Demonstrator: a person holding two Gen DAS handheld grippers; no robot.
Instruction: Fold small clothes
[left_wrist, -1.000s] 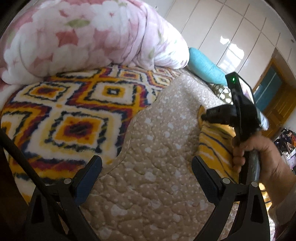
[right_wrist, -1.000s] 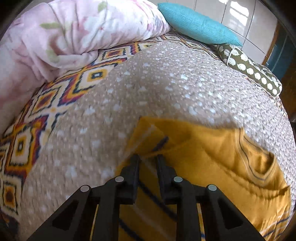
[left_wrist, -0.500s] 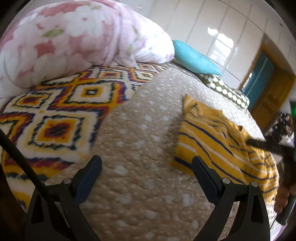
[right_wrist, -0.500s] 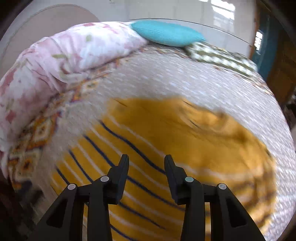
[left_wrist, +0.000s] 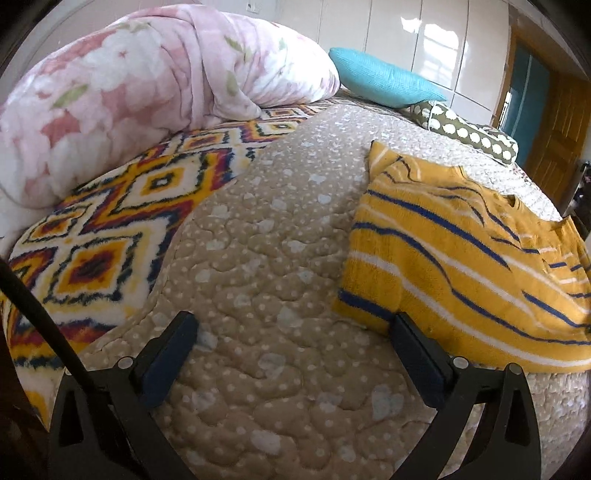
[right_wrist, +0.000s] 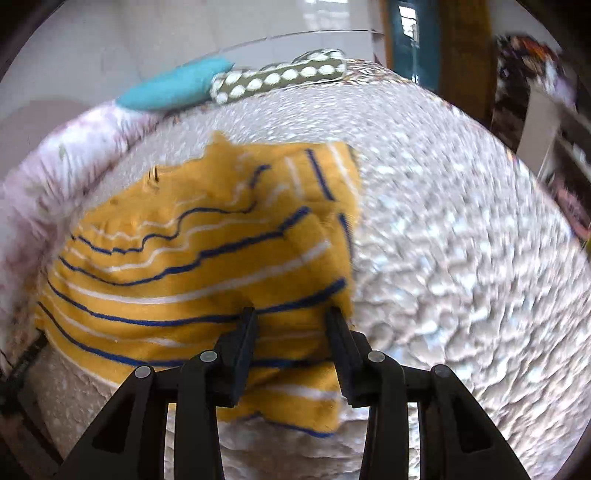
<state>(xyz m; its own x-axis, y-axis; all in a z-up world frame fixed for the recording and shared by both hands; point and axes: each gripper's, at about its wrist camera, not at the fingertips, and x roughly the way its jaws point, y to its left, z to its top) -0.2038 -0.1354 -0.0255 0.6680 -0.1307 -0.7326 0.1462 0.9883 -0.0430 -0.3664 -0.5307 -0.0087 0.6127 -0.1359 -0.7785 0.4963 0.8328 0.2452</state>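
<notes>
Bed (left_wrist: 277, 295): yellow striped top (left_wrist: 461, 258) lies flat, partly folded. Soft, light, floppy knit; I'd pinch a hem corner. My left hand-held gripper (left_wrist: 291, 354) is spread wide, empty, beside it. My right hand-held gripper (right_wrist: 291, 332), part open after widening, grips nothing, over the hem.

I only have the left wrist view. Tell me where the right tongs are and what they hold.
Observer: The right tongs hover over the near corner of the yellow striped sweater. They have just been opening, and nothing is pinched between them.
Operator: Describe the sweater's right edge.
Observer: A strip, probably a sleeve, lies folded in over the body there.
Operator: Report what's past the bed.
Observer: Blurred white shelving stands off its right side.
</notes>
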